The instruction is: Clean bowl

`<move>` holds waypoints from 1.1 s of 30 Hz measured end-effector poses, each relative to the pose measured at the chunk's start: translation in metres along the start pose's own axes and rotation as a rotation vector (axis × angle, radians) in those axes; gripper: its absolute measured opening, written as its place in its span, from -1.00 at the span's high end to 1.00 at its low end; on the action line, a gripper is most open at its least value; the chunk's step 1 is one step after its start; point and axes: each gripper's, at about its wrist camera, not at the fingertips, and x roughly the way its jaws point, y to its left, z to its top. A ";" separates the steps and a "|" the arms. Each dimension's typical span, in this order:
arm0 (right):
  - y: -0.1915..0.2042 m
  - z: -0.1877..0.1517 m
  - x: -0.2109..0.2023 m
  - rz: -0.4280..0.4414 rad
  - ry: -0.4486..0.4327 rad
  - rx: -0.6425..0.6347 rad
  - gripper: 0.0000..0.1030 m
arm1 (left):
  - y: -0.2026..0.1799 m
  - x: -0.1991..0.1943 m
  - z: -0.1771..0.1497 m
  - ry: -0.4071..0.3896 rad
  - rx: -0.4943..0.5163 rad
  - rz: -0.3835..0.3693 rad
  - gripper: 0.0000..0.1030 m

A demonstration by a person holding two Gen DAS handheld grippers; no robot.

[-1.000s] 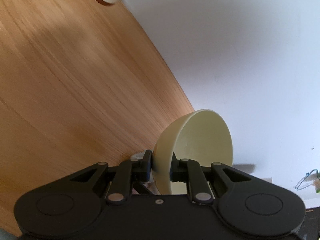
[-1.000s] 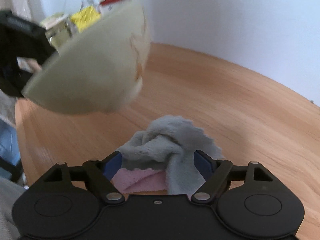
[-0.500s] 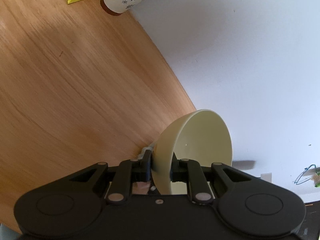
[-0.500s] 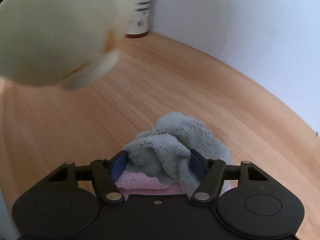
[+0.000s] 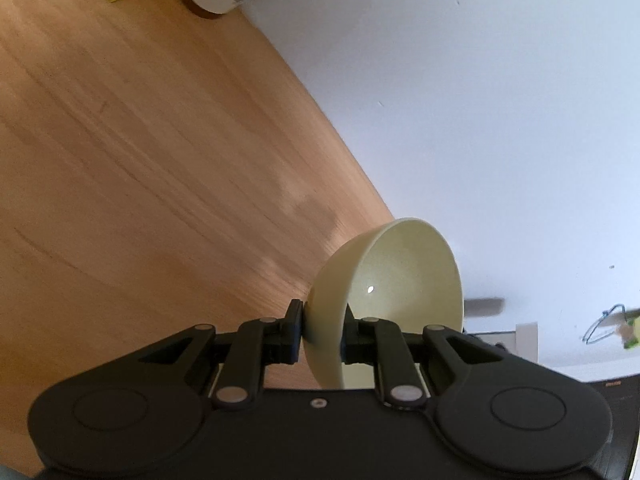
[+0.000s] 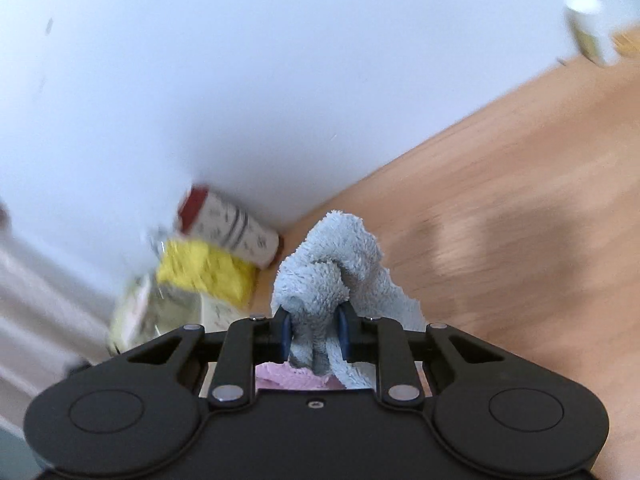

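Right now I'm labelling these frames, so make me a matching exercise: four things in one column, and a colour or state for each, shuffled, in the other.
Things:
1. bowl
2. cloth
3. tube
4. bag

Colour or state:
A. yellow, beside the tube
B. grey, pinched in the right gripper, whose jaws are closing
C. pale cream, clamped at its rim by the left gripper
D. white with a red cap, by the wall

Pairs: 1-C, 2-B, 3-D, 4-A

Home: wooden table (image 5: pixel 140 160), white wall (image 5: pixel 480 100), printed canister (image 6: pixel 232 228).
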 end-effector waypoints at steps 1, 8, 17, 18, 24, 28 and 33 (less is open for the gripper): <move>-0.003 0.000 0.002 0.029 -0.015 0.062 0.51 | 0.001 0.004 0.001 0.006 0.009 0.000 0.70; 0.001 0.008 0.026 0.112 -0.014 0.236 0.51 | -0.003 0.019 0.002 0.026 0.053 0.007 0.71; -0.017 -0.013 0.032 0.101 0.009 0.378 0.47 | -0.007 0.033 -0.005 0.014 0.035 0.038 0.70; -0.020 -0.014 0.032 0.088 0.014 0.386 0.47 | -0.008 0.035 -0.007 0.016 0.036 0.035 0.70; -0.042 -0.018 0.033 0.031 0.067 0.425 0.47 | -0.010 0.046 -0.018 -0.003 -0.020 0.042 0.70; -0.045 -0.011 0.032 0.020 0.093 0.408 0.46 | -0.014 0.046 -0.021 -0.027 -0.059 0.033 0.70; -0.042 0.006 -0.002 0.095 0.041 0.400 0.46 | -0.030 0.052 -0.027 -0.059 -0.067 0.008 0.70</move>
